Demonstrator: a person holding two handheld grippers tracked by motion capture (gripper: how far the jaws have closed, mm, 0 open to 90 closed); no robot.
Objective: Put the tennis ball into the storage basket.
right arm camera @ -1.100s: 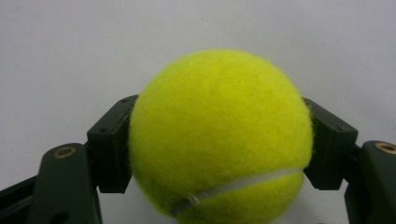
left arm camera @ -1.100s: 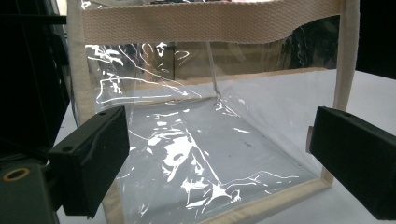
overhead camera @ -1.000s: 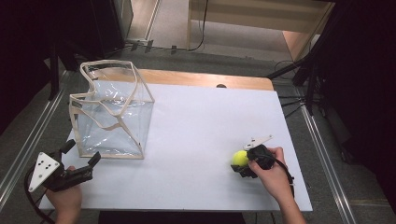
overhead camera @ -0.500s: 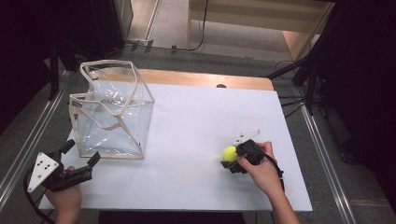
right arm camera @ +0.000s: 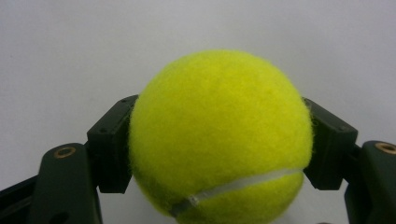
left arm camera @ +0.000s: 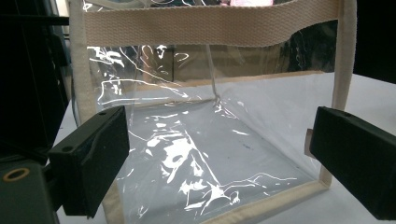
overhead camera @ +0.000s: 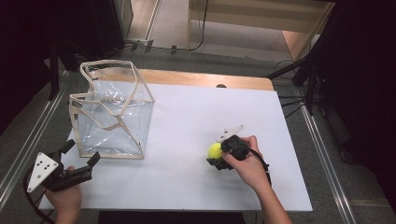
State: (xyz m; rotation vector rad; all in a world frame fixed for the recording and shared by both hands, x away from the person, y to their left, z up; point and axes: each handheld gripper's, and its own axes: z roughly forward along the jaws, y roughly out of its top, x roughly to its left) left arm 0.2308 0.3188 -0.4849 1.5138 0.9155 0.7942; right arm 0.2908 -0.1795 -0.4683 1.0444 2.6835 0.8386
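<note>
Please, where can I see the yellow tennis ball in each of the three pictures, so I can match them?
High view: the tennis ball is right of centre on the white table, at the tip of the right gripper.
Left gripper view: the ball is not in it.
Right gripper view: the ball sits in the centre, between the two black fingers.
Shared landmark: the white table top, behind the ball.

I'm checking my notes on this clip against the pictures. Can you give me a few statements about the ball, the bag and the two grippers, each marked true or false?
1. The right gripper is shut on the tennis ball. True.
2. The ball lies inside the clear bag. False: it is outside, well to the bag's right.
3. The left gripper is open. True.
4. The left gripper grips the bag's strap. False: its jaws hold nothing.
</note>
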